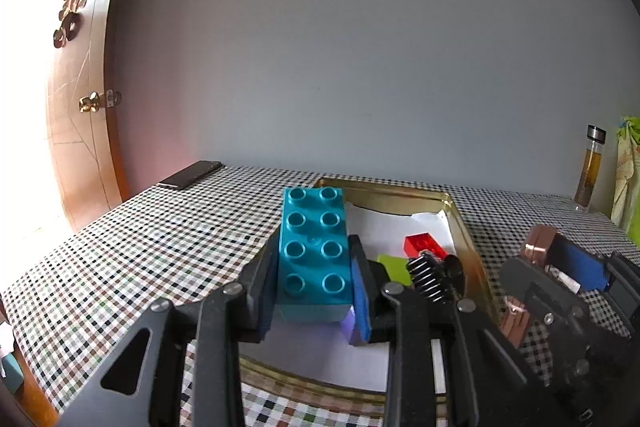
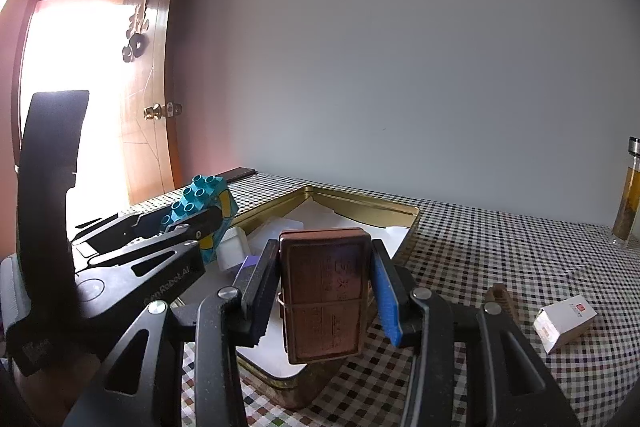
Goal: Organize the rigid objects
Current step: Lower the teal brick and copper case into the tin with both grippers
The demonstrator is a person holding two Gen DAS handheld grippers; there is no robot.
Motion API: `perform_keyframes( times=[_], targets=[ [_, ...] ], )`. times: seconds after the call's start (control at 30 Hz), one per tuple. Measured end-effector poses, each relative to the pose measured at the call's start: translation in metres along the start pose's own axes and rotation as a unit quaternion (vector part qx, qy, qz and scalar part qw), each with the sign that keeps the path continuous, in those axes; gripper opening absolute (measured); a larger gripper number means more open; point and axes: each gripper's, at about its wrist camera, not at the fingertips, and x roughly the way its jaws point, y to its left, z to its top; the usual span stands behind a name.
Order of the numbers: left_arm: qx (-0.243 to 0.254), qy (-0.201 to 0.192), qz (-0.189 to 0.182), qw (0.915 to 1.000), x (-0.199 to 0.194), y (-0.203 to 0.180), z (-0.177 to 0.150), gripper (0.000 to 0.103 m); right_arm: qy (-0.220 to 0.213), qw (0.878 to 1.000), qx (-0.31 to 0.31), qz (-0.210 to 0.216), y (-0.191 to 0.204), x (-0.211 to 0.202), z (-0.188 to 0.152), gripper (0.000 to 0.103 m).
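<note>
The left wrist camera sat just behind its own hand-held gripper, looking forward and slightly down over the gold tin tray on the checked table toward the grey wall. The right wrist camera sat likewise behind the right hand-held gripper, close above the tray's near right corner. Both views shared the tray, the wooden door at far left, the wall, and each caught the other gripper beside its own.
</note>
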Motion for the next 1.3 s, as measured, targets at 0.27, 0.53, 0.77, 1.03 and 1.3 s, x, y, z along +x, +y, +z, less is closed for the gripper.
perform_keyframes(
  times=[0.27, 0.53, 0.77, 1.03, 1.3],
  targets=[
    [-0.002, 0.001, -0.003, 1.0000, 0.003, 0.002, 0.000, 0.031, -0.006, 1.000, -0.007, 0.011, 0.007, 0.001, 0.001, 0.047],
    [0.004, 0.018, -0.004, 0.9998, 0.013, 0.006, 0.001, 0.031, 0.005, 1.000, 0.002, 0.029, 0.004, 0.009, 0.002, 0.047],
    [0.017, 0.033, -0.018, 0.9991, 0.022, 0.005, 0.009, 0.031, 0.019, 0.999, 0.019, 0.039, -0.003, 0.019, 0.005, 0.047],
    [0.031, 0.070, -0.035, 0.9964, 0.043, 0.001, 0.021, 0.031, 0.042, 0.995, 0.070, 0.063, -0.026, 0.036, 0.021, 0.047],
    [0.052, 0.134, -0.060, 0.9877, 0.072, -0.009, 0.032, 0.031, 0.100, 0.986, 0.106, 0.077, -0.043, 0.073, 0.030, 0.047]
  ],
)
